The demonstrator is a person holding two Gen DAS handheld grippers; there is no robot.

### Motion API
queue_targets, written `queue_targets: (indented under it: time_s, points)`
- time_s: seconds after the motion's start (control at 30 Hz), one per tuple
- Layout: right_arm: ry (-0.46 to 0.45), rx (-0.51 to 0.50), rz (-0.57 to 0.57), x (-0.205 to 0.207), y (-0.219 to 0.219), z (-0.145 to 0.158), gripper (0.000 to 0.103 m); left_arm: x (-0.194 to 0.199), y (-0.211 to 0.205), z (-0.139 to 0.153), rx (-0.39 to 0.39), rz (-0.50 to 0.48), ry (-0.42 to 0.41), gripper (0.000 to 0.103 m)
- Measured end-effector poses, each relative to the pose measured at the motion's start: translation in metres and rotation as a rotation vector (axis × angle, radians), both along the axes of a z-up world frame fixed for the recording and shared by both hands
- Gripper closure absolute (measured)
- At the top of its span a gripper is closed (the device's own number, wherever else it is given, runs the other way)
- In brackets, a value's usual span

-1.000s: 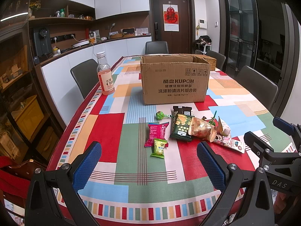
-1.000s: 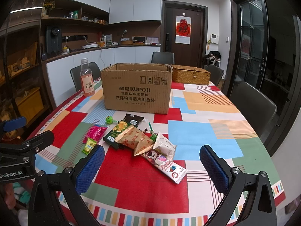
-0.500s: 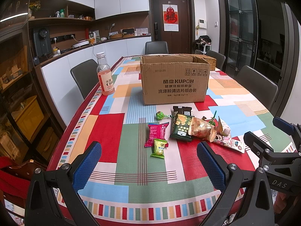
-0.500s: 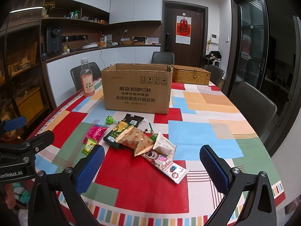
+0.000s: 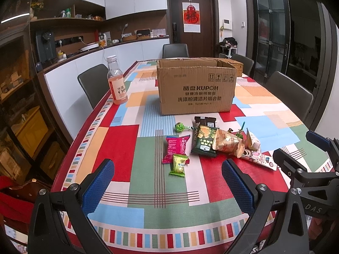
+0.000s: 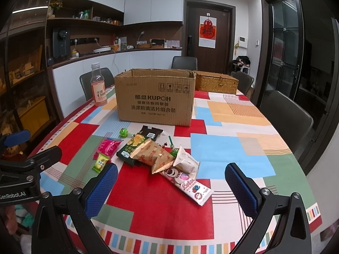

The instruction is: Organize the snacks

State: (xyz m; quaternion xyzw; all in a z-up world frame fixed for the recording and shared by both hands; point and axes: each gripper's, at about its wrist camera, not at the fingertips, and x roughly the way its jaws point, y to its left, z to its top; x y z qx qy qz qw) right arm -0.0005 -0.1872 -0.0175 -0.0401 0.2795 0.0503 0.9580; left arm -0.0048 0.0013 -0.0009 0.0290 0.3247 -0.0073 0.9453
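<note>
Several snack packets lie in a loose pile on the patterned tablecloth before an open cardboard box [image 5: 197,89] [image 6: 155,97]. They include a pink packet [image 5: 174,148] [image 6: 108,147], a small green packet [image 5: 178,164] [image 6: 100,162], a dark green bag [image 5: 204,140] [image 6: 132,148], a tan bag [image 5: 226,142] [image 6: 152,153] and a long white-pink wrapper [image 5: 259,159] [image 6: 189,185]. A green lollipop [image 5: 179,127] [image 6: 123,132] lies near the box. My left gripper [image 5: 167,187] is open and empty over the near table edge. My right gripper [image 6: 169,190] is open and empty, near the long wrapper.
A pink drink bottle [image 5: 117,84] [image 6: 98,87] stands at the table's left edge. A woven basket [image 6: 216,82] sits behind the box on the right. Grey chairs [image 6: 286,114] surround the table. Each gripper shows at the edge of the other's view.
</note>
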Motion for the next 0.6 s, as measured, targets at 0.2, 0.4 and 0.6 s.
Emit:
queue_targets:
  time_s: [0.2,0.4,0.6]
  points:
    - [0.021,-0.025,0.081,0.014,0.01,-0.009,0.001,0.008,0.002,-0.006,0.02,-0.022,-0.004,0.001]
    - [0.054,-0.055,0.14,0.037,0.018,-0.019,0.01,0.021,0.003,-0.015,0.034,-0.052,0.01,0.01]
    - [0.087,-0.1,0.182,0.057,0.027,-0.032,0.02,0.043,0.004,-0.032,0.008,-0.089,0.085,0.025]
